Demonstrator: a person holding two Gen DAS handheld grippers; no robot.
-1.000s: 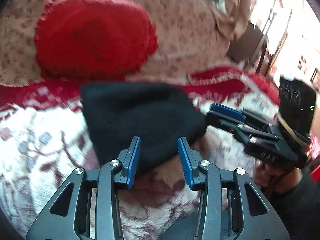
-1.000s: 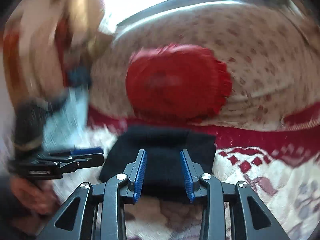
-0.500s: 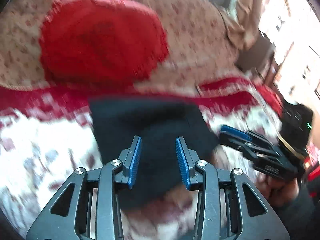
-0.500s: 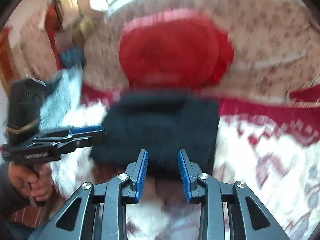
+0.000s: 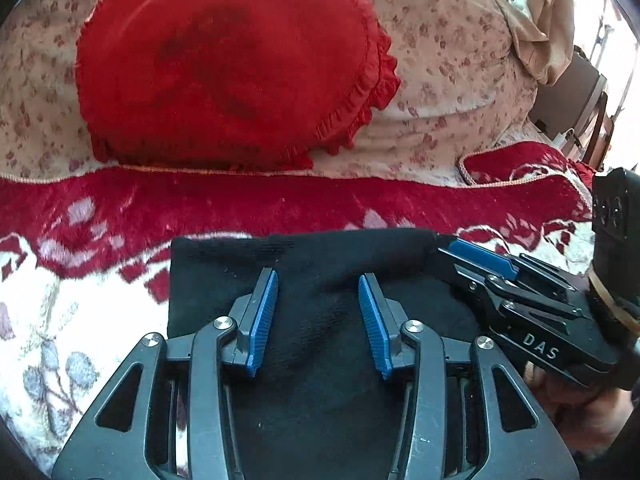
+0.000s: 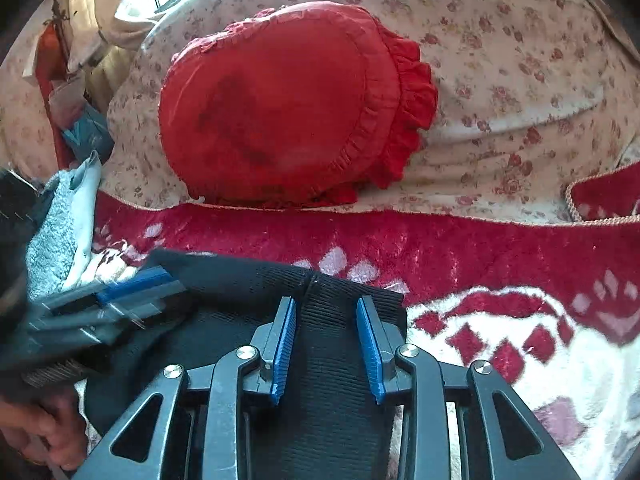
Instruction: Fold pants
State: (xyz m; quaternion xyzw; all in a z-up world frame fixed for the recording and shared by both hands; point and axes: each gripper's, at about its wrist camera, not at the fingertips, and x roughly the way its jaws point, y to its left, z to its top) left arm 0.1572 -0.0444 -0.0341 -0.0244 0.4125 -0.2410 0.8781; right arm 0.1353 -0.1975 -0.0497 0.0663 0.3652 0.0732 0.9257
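The black pants lie folded into a compact rectangle on the red and white blanket. My left gripper is open, its blue pads low over the middle of the pants with nothing between them. My right gripper is open too, over the pants near their right edge. In the left wrist view the right gripper reaches in from the right at the pants' far right corner. In the right wrist view the left gripper comes in blurred from the left over the pants' left part.
A round red frilled cushion leans on the floral sofa back just behind the blanket. A light blue towel and other cloth lie at the left in the right wrist view. Furniture stands at the far right.
Both grippers have moved forward and down over the folded pants, which now fill the lower middle of both views. The jaws stay open.
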